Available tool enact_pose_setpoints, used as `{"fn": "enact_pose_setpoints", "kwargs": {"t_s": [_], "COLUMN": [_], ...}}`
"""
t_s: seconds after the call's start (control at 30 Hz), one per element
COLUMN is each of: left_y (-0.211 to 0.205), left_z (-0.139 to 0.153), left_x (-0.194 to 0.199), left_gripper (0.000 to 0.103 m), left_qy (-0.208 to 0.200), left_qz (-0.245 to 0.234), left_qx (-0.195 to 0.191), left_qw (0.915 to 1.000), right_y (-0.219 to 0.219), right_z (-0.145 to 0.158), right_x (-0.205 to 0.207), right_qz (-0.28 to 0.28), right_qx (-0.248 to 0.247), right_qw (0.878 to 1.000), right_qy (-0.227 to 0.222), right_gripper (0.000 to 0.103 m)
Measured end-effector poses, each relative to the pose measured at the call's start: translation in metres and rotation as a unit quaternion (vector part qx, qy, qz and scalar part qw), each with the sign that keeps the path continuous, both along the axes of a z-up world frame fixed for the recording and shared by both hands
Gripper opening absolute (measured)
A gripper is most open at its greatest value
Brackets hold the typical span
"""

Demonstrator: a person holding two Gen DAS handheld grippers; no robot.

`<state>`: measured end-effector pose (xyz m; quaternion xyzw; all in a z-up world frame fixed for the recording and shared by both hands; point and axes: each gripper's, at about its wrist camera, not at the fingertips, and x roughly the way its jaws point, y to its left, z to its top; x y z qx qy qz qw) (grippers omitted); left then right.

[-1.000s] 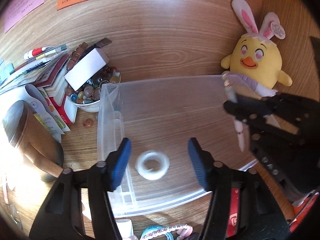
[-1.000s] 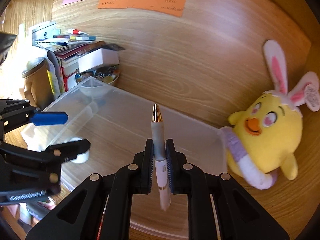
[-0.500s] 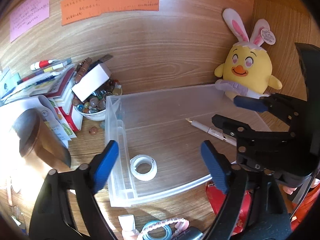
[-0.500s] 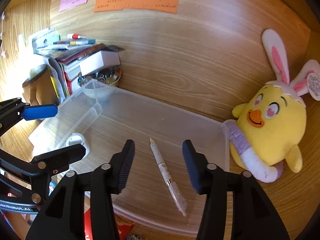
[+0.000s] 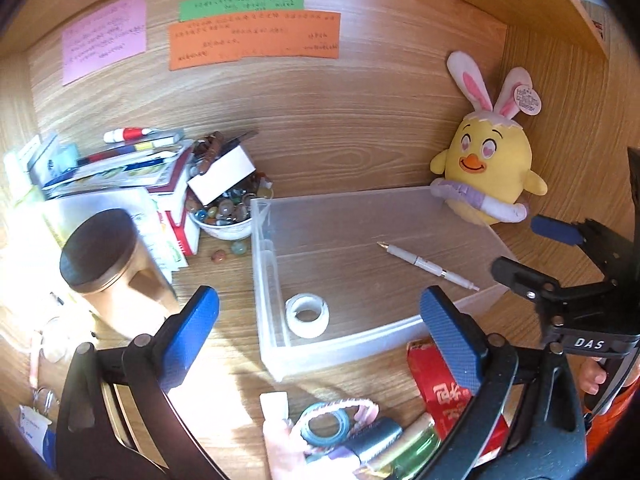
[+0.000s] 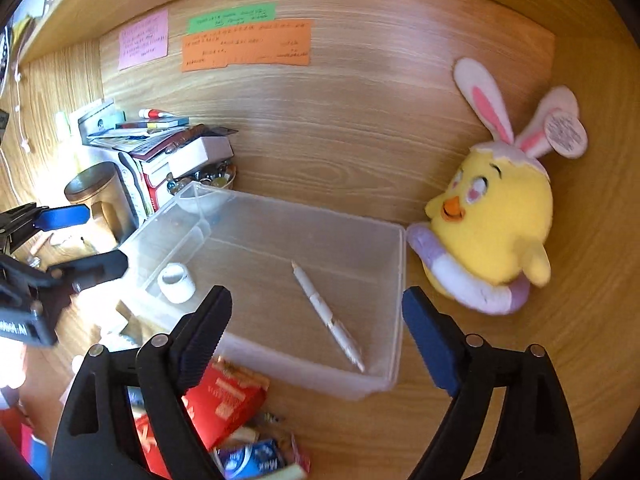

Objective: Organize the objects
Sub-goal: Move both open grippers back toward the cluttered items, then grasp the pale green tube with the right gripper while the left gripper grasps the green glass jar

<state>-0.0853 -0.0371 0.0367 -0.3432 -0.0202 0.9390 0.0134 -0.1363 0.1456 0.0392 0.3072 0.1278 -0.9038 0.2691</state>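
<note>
A clear plastic box stands on the wooden desk. Inside it lie a white tape roll and a white pen. My left gripper is open and empty, held above the box's near edge. My right gripper is open and empty, above the box's front edge near the pen. The right gripper also shows at the right of the left wrist view. Loose items lie in front of the box: a red packet and a blue tape roll.
A yellow bunny-eared chick plush sits right of the box. A bowl of marbles, a stack of books and a brown-lidded jar stand to the left. Sticky notes hang on the back wall.
My right gripper opened and let the pen drop into the box. Both grippers have pulled back and up from the box, jaws wider apart.
</note>
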Motion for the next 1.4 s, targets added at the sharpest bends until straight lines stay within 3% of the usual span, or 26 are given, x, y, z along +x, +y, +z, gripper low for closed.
{"fn": "enact_pose_setpoints", "kwargs": {"t_s": [0.2,0.4,0.63,0.83,1.2,1.4], "left_y": [-0.003,-0.002,-0.001,0.007,0.02,0.026], "left_z": [-0.012,-0.039,-0.065,-0.083,-0.089,-0.094], "left_x": [0.018,0.033,0.057,0.066,0.063,0.062], "left_gripper": [0.102,0.102,0.102,0.102,0.102,0.085], "left_qy": [-0.019,-0.061,-0.076,-0.092,-0.095,-0.104], "left_qz": [-0.006,0.006,0.019,0.021,0.007,0.003], "left_qx": [0.012,0.014,0.015,0.006,0.004,-0.008], "left_qw": [0.9997,0.998,0.9968,0.9955,0.9954,0.9945], "right_y": [0.025,0.047,0.057,0.051,0.044,0.058], "right_z": [-0.02,-0.05,-0.076,-0.08,-0.094,-0.096], "right_x": [0.018,0.032,0.046,0.068,0.081,0.076], "right_qz": [-0.037,-0.067,-0.078,-0.055,-0.032,-0.045], "right_qx": [0.014,0.028,0.012,0.019,0.029,0.015], "right_qw": [0.999,0.997,0.992,0.993,0.991,0.99], "right_qy": [-0.002,-0.034,-0.098,-0.108,-0.126,-0.136], "right_gripper": [0.089,0.089,0.089,0.089,0.087,0.08]}}
